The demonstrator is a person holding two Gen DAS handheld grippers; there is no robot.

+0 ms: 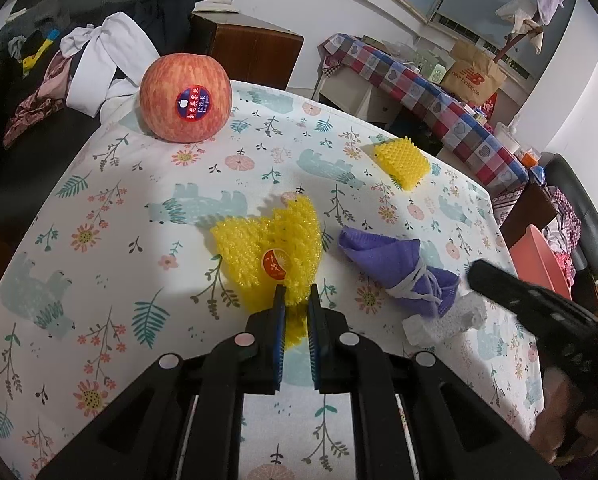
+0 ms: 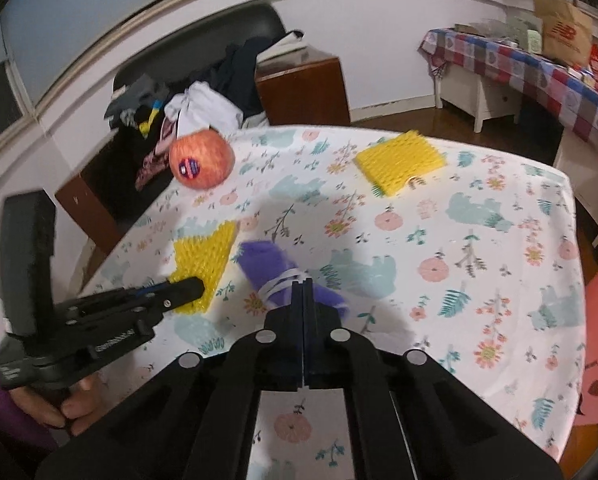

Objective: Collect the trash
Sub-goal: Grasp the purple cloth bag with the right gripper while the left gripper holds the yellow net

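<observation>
On the floral-print tablecloth [image 1: 111, 216] in the left wrist view, the left gripper [image 1: 297, 300] pinches the near edge of a crumpled yellow foam fruit net [image 1: 275, 248]; its jaws stand narrowly apart with the net between them. A purple cloth bundle tied with white string [image 1: 399, 276] lies just right of the net, touching a white foam block [image 1: 445, 322]. The right gripper [image 1: 475, 274] approaches that bundle from the right edge; whether its jaws are closed cannot be told here. A second yellow foam net [image 1: 401, 162] lies well apart toward the far edge, and a red apple with a sticker [image 1: 185, 98] sits at the far left corner.

From the right wrist view, the right gripper [image 2: 302, 280] has its jaws pressed together, tips at the purple bundle [image 2: 275, 272]. Bare cloth extends to the right.
</observation>
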